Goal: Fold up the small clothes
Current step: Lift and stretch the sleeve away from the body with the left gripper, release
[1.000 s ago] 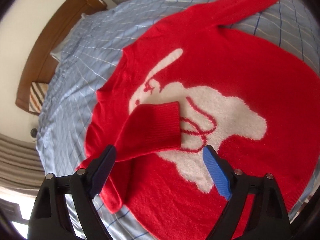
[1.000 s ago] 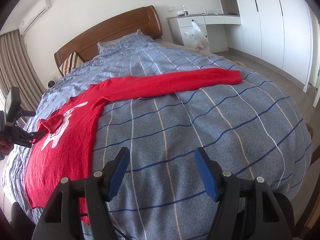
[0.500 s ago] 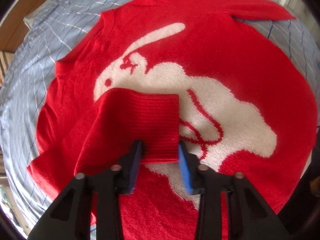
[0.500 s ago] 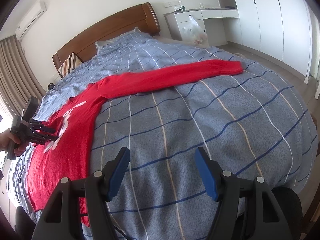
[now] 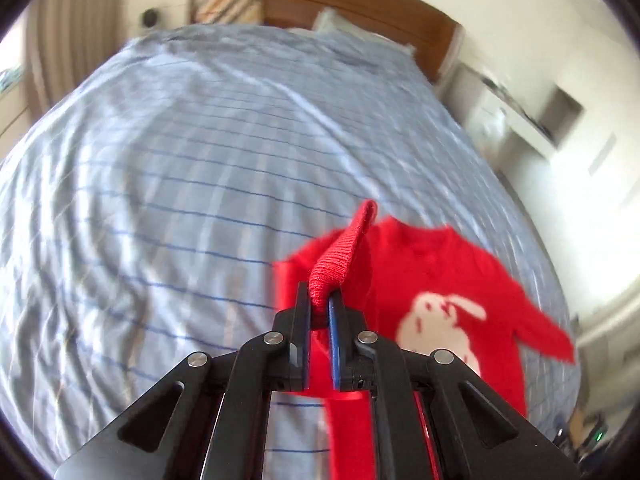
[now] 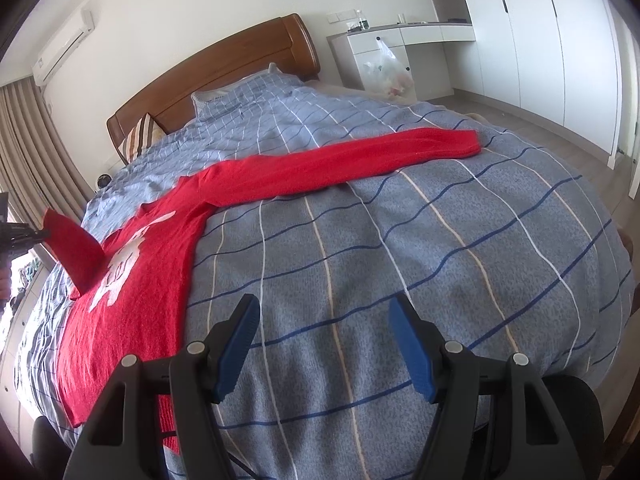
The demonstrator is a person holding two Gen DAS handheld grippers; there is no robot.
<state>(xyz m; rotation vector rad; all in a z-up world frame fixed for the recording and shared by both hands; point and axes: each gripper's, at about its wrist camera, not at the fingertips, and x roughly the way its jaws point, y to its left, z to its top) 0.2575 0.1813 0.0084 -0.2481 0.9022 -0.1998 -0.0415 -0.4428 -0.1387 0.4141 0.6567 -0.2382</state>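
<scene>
**Left jaws clamped on the sweater cuff, right jaws apart over bare bedding**

The left gripper (image 5: 320, 300) has its jaws together on the ribbed cuff (image 5: 340, 256) of one sleeve of the red sweater (image 5: 432, 280). The knit bunches between the pads and stands up past the fingertips, and more of the same sleeve hangs down behind the fingers toward the bottom of the left wrist view. That view is blurred. In the right wrist view this sleeve (image 6: 74, 256) rises off the sweater's body to the left gripper at the far left edge, clear of the bed.

The right gripper (image 6: 324, 344) has its blue pads (image 6: 412, 356) wide apart with nothing between them. Under it lies only the blue checked duvet (image 6: 440, 248). The sweater's body lies flat to the left of these jaws, near the left finger but not between the pads. A white rabbit motif (image 6: 120, 264) faces up on its front.

The other sleeve (image 6: 340, 160) lies stretched out flat across the duvet, well beyond the right jaws, its cuff toward the right side of the bed. Farther back stand a wooden headboard (image 6: 224, 68), a striped pillow (image 6: 138, 138) and a white desk (image 6: 404, 38).
</scene>
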